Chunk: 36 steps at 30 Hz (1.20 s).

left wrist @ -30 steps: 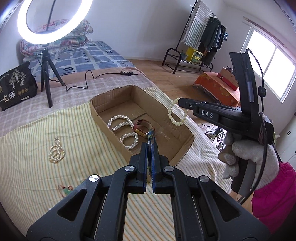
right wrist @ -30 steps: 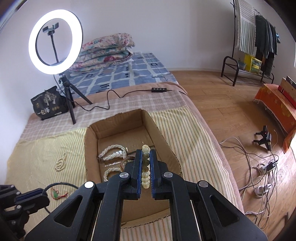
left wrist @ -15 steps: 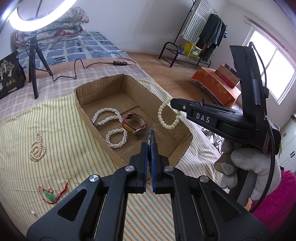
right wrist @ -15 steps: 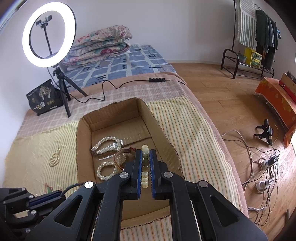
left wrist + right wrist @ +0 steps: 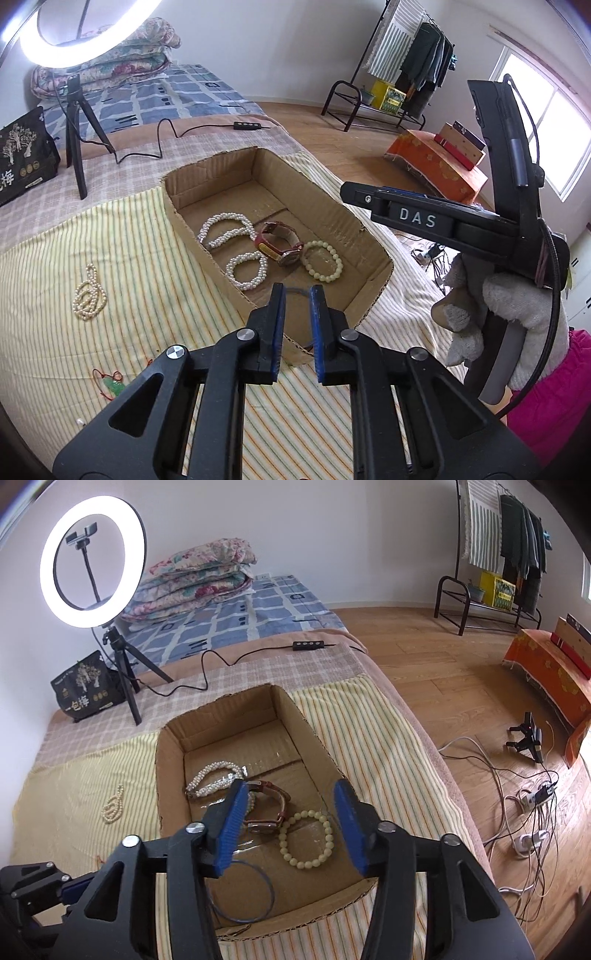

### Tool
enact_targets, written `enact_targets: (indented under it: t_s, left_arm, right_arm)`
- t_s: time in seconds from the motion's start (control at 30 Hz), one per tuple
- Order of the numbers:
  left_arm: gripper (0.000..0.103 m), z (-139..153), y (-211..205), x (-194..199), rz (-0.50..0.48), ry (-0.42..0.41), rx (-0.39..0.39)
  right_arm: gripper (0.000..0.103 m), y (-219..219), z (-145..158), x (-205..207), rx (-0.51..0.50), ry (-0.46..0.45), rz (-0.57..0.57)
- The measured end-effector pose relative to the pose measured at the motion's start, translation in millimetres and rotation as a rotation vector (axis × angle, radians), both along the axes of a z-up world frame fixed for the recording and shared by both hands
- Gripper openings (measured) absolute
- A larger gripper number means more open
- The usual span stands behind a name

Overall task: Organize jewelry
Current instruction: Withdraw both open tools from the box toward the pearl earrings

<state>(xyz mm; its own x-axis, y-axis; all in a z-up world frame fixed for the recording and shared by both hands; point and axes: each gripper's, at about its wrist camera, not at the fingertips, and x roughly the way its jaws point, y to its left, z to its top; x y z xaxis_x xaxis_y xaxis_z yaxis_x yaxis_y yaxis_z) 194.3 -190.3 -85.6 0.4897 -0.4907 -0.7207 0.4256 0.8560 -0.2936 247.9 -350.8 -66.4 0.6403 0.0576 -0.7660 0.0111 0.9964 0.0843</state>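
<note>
Below the wide-apart, empty fingers of the right gripper, whose jaws have just been opening, the pale bead bracelet is laid inside the cardboard box, probably released for sorting, while the left gripper, just opened narrowly, is kept empty above the thin blue ring.

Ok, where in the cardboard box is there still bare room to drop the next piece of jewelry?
The far end of the cardboard box is bare, beyond the pearl bracelets. A bare strip also runs along its right wall beside the watch. The near half is crowded: pale bead bracelet, watch, and thin blue bangle at the near left corner.
</note>
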Motion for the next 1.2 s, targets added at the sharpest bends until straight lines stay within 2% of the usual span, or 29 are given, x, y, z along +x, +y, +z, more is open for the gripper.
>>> enact_targets:
  t_s: [0.1,0.23,0.33,0.4,0.47,0.73,0.9,1.03,1.2]
  left_arm:
    - [0.011,2,6,-2,0.006,-0.006,0.009]
    - [0.011,6,17,-6,0.019,-0.018,0.026]
    - [0.011,10,30,-8,0.034,-0.03,0.039]
    - [0.015,13,40,-10,0.046,-0.038,0.049]
    - [0.04,17,51,-12,0.061,-0.05,0.053]
    - [0.063,31,108,-18,0.156,-0.09,0.086]
    - [0.063,31,149,-19,0.213,-0.089,0.095]
    - [0.063,24,181,-20,0.26,-0.053,0.088]
    - [0.063,10,207,-22,0.285,0.0,0.097]
  right_arm:
    - [0.055,0,2,-1,-0.004,-0.008,-0.012]
    - [0.075,2,6,-3,-0.004,-0.021,-0.036]
    - [0.08,7,10,-4,-0.018,-0.027,-0.041]
    - [0.08,10,13,-6,-0.017,-0.032,-0.028]
    - [0.08,14,15,-8,-0.011,-0.037,-0.019]
    - [0.081,36,25,-23,-0.045,-0.072,0.039]
    - [0.081,59,27,-39,-0.063,-0.112,0.148]
    - [0.08,84,18,-51,-0.097,-0.078,0.247]
    - [0.08,103,7,-66,-0.109,-0.03,0.31]
